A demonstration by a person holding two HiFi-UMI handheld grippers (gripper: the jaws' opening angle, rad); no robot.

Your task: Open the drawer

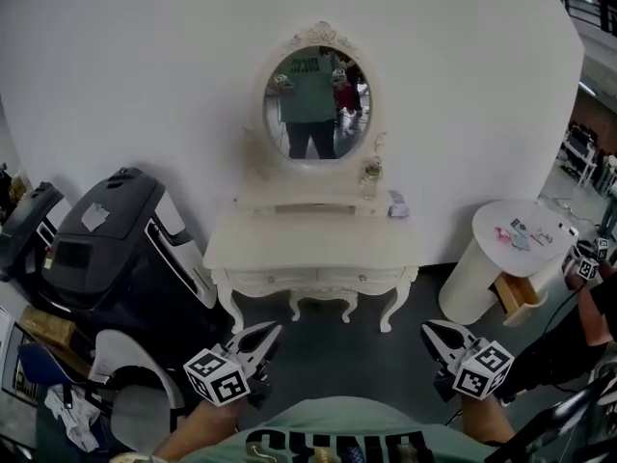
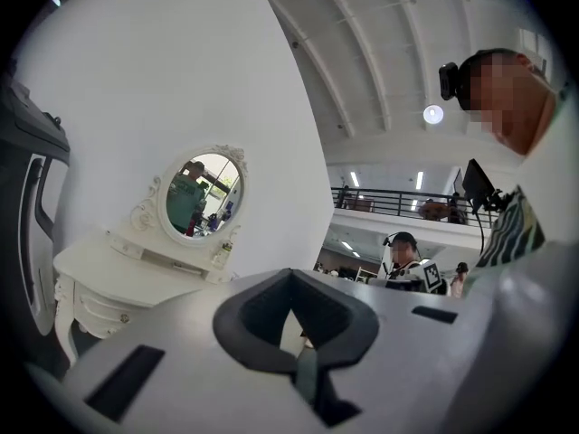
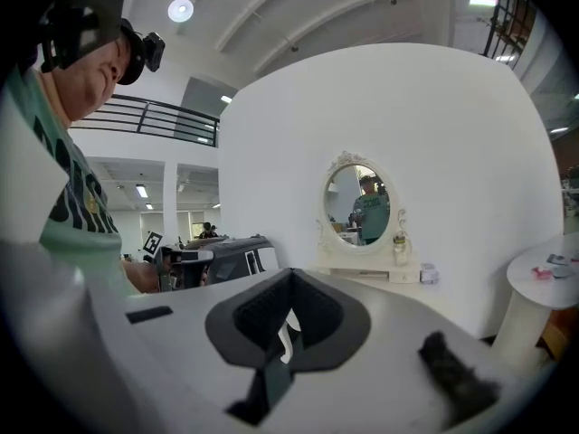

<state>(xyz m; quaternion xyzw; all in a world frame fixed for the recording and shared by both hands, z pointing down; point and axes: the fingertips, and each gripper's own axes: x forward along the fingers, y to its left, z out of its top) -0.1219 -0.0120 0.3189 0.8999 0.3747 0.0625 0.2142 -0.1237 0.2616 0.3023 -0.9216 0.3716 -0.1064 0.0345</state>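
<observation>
Two grippers: left gripper [image 1: 273, 333] and right gripper [image 1: 428, 329], jaws together, empty.
Drawer: shallow cream drawer [image 1: 289, 279], closed in ornate white dressing table [image 1: 251, 244], well apart from both.
Risk: jaws left closed would likely glance off the drawer front, not grip.

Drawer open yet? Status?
Done: nothing. The drawers of the dressing table look shut. In hand: nothing. The left gripper and right gripper are both shut, empty, well short of the table. Left: approach, grip a drawer, pull it out.
</observation>
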